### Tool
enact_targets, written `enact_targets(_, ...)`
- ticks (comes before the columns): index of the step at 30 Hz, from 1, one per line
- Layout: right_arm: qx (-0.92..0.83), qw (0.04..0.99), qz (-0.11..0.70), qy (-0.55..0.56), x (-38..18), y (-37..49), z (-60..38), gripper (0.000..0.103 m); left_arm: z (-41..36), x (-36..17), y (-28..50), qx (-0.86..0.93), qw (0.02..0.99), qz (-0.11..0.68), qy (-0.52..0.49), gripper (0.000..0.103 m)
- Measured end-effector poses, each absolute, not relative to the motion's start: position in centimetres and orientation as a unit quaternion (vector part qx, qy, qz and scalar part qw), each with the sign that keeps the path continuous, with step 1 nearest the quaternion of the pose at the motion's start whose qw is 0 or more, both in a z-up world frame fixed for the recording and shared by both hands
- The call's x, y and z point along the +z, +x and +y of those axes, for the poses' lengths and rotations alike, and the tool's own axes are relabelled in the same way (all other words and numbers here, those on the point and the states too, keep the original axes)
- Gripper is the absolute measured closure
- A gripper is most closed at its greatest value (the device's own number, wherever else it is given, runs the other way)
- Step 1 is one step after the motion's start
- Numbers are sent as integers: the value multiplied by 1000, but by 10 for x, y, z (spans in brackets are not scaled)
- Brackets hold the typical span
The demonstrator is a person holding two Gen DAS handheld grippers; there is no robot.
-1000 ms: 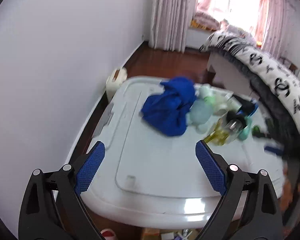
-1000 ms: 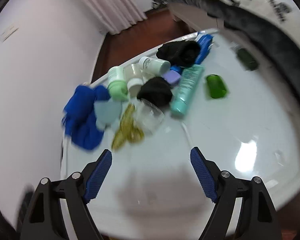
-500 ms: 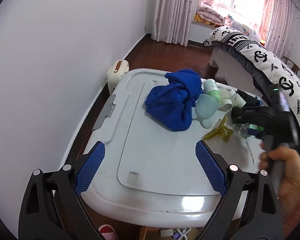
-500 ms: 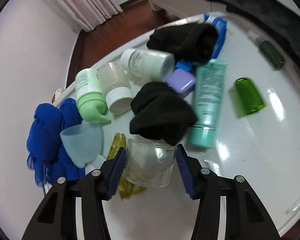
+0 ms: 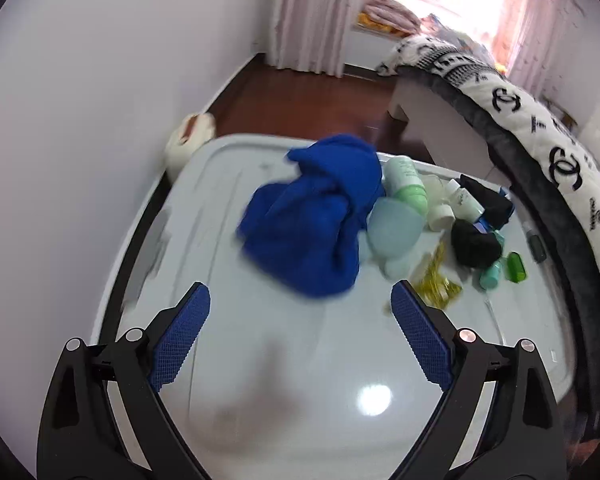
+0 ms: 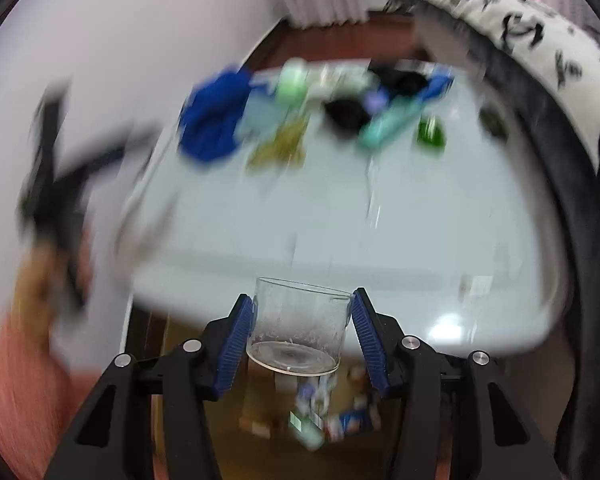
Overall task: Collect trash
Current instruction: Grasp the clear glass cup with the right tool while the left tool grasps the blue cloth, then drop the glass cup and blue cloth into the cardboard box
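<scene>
Right tongs (image 6: 302, 328) clamp the clear, stiff, breakable plastic cup (image 6: 298, 330) by its slippery sides, beyond the white desk (image 6: 420, 240) edge; left tongs (image 5: 300, 344) gape empty over the desk.

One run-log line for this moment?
right gripper: shut on clear cup, off the table edge | left gripper: open, empty, over table | blue cloth: untouched

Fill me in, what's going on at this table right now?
A person is clearing clutter with two hand-held grippers. The right hand-held gripper is shut on a clear plastic cup, held out past the near edge of the white table. Below the cup there seems to be a box of litter, too blurred to be sure. The left hand-held gripper is open and empty above the table, pointing toward the blue cloth and the pile of bottles beside it.
</scene>
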State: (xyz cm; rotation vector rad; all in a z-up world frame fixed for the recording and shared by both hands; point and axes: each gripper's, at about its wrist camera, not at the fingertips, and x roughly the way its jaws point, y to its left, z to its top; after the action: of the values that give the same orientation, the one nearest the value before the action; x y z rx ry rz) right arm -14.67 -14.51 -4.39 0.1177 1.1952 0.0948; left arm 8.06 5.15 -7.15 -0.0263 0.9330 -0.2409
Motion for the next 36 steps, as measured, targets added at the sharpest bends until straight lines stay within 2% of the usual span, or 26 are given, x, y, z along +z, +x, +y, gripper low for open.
enact_targets(6, 64, 791, 608, -11, -108, -174, -124, 51, 23, -121, 159, -82, 856, 510, 33, 13)
enact_targets(9, 65, 766, 639, 5, -131, -169, -128, 51, 19, -143, 184, -71, 841, 536, 25, 13)
enact_targets(10, 61, 762, 645, 7, -135, -168, -131, 50, 17, -147, 188, -74, 840, 537, 27, 17)
enact_targets(11, 57, 761, 646, 6, -136, -168, -132, 49, 16, -150, 189, -72, 839, 539, 34, 23)
enact_targets(12, 54, 764, 643, -1, -135, -168, -132, 49, 14, -153, 190, -67, 839, 538, 44, 35)
enact_targets(13, 51, 768, 638, -7, -133, -168, -131, 48, 12, -153, 188, -63, 844, 529, 59, 54)
enact_targets(14, 49, 773, 633, -10, -132, -167, -131, 41, 10, -151, 186, -61, 847, 523, 74, 66)
enact_targets(15, 49, 779, 625, -16, -129, -166, -130, 39, 10, -149, 185, -63, 847, 522, 77, 100)
enact_targets(18, 45, 791, 609, -32, -122, -168, -125, 38, 28, -137, 180, -78, 846, 527, -2, 99)
enact_targets(25, 23, 828, 560, -36, -96, -164, -133, 38, 48, -61, 135, -97, 877, 471, -26, 100)
enact_targets(31, 7, 856, 516, -34, -74, -163, -136, 38, 53, 22, 67, -128, 904, 408, -9, 100)
enact_targets(36, -1, 858, 512, -30, -71, -165, -142, 38, 56, 59, -21, -162, 906, 389, 47, 100)
